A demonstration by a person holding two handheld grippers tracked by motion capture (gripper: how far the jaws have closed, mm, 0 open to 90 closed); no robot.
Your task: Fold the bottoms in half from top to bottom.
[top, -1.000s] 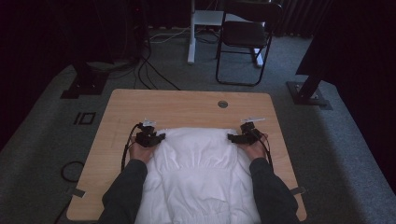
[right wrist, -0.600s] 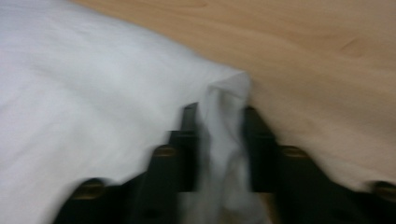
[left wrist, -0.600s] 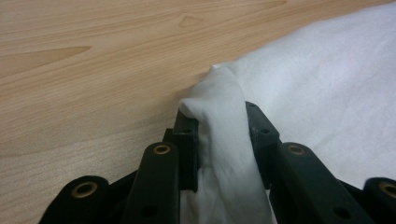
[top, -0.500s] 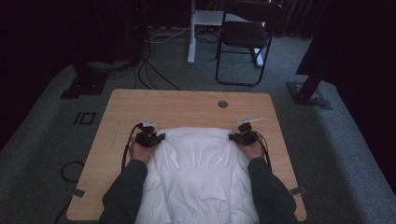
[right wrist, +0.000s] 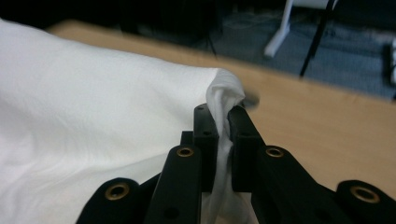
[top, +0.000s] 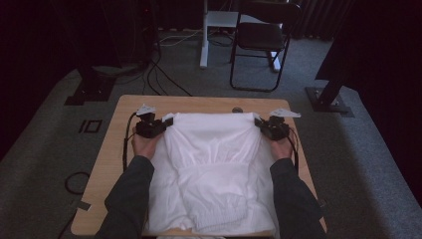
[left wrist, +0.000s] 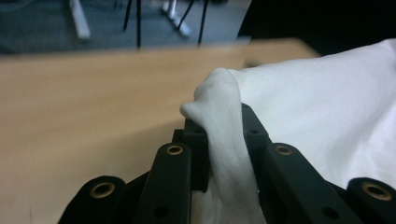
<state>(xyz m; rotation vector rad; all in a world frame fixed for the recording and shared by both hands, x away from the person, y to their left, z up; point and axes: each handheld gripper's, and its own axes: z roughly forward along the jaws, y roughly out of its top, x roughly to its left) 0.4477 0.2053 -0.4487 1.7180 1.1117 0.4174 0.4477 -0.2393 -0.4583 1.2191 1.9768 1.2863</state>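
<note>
A white garment (top: 214,154) lies on the wooden table (top: 199,103), its near part hanging over the front edge. Its far edge is lifted and stretched taut between both grippers. My left gripper (top: 158,124) is shut on the far left corner; in the left gripper view the jaws (left wrist: 224,121) pinch a bunched fold of the white cloth (left wrist: 327,107). My right gripper (top: 263,126) is shut on the far right corner, and the cloth (right wrist: 93,102) is squeezed between its jaws (right wrist: 223,116). Both pairs of jaws have just been closing on the fabric.
A small round grommet (top: 237,109) sits in the table near its far edge. Beyond the table stand a black folding chair (top: 259,40) and a white leg (top: 204,35), with cables (top: 159,74) on the carpet. Dark stand bases (top: 92,89) (top: 328,99) flank the table.
Both hands have risen with the garment's far corners. The far edge now hangs raised and stretched instead of lying flat.
</note>
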